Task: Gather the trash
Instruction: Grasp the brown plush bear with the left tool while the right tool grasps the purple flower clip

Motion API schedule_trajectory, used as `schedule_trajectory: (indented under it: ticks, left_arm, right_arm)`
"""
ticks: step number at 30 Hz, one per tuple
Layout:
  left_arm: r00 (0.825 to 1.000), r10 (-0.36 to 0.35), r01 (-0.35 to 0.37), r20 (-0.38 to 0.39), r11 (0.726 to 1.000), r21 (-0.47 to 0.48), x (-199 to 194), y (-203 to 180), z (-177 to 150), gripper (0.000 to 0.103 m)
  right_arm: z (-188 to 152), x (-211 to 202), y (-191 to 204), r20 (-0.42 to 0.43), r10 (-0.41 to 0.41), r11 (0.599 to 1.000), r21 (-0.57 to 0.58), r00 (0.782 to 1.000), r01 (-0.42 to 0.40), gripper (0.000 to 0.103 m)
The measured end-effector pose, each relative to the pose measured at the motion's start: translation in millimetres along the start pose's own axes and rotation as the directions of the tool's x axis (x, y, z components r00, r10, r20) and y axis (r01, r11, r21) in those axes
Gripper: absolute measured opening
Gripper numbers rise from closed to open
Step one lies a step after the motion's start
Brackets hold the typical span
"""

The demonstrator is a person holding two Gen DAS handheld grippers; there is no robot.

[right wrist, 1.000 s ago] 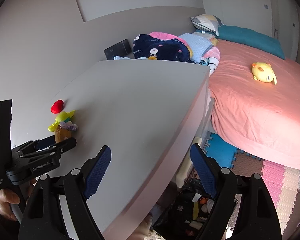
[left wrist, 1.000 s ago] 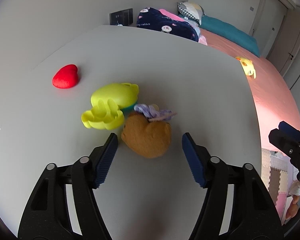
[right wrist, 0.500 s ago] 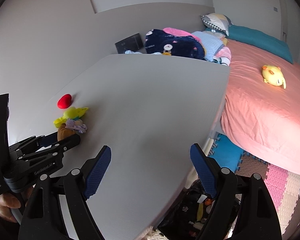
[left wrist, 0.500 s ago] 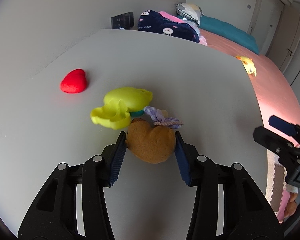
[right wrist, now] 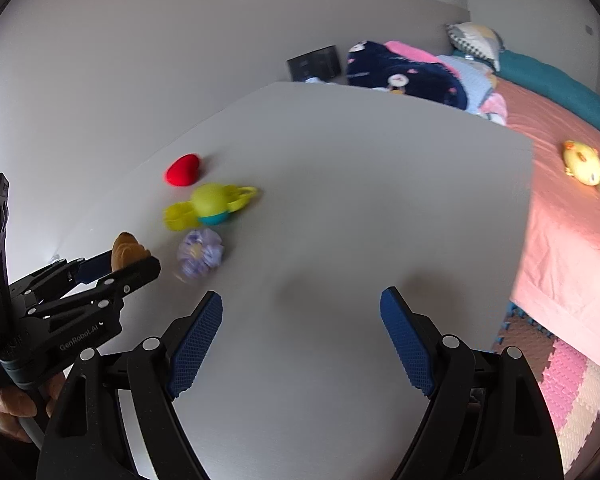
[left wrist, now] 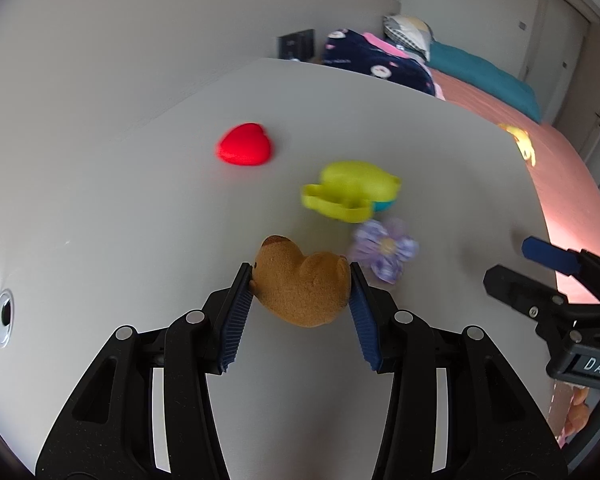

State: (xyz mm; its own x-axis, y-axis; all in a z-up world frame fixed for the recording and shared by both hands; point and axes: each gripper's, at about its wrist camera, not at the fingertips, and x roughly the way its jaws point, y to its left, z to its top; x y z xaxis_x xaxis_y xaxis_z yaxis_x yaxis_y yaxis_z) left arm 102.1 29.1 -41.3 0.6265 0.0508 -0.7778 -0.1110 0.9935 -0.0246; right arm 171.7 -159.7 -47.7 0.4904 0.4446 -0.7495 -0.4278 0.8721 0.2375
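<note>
My left gripper (left wrist: 302,280) clamps the brown heart plush (left wrist: 302,286) — keep squeeze steady, clear the purple flower (left wrist: 384,250) just beside-right.

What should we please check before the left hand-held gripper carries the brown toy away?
1. Left hand-held gripper shut on the brown toy, a pad on each side: ok.
2. Toy clear of the purple flower: ok.
3. Toy lifted off the table: cannot tell.
4. Right hand-held gripper open and empty, ready for the flower: ok.
5. Red heart and yellow toy out of the path: ok.
6. Trash bin in sight: not ok.
</note>
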Motion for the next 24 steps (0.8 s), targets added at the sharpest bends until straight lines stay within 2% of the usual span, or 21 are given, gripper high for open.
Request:
schedule_trajectory:
  ticks: [5, 9, 15, 19, 24]
  left_arm:
    - [1.0, 0.017, -0.017, 0.01, 0.999, -0.044, -6.9, 22.3, -0.1, 0.047]
    - [0.999, 0.035, -0.034, 0.016, 0.997, -0.071, -11.4, 36.9, -0.5, 0.047]
    - [0.999, 0.048, -0.046, 0.02, 0.993, -0.11, -15.6, 53.5, -2.3, 0.047]
    - [0.998, 0.05, -0.047, 0.023, 0.99, -0.137, -17.2, 63.1, -3.1, 0.047]
    - [0.999, 0.049, -0.046, 0.02, 0.989, -0.144, -16.0, 64.6, -2.8, 0.046]
  right_arm:
    - [4.3, 14.2, 19.7, -0.036, 0.033, 0.999, -0.011, 0.999, -0.033, 0.082]
    - [9.3, 25.0, 40.9, -0.051, 0.033, 0.998, -0.055, 0.998, -0.035, 0.072]
    - [16.8, 41.9, 63.6, -0.071, 0.022, 0.995, -0.097, 0.997, -0.029, 0.062]
    - [19.7, 50.5, 75.3, -0.071, -0.02, 0.989, -0.149, 0.997, 0.009, 0.055]
    - [17.8, 53.4, 84.3, -0.055, -0.056, 0.977, -0.207, 0.997, 0.044, 0.039]
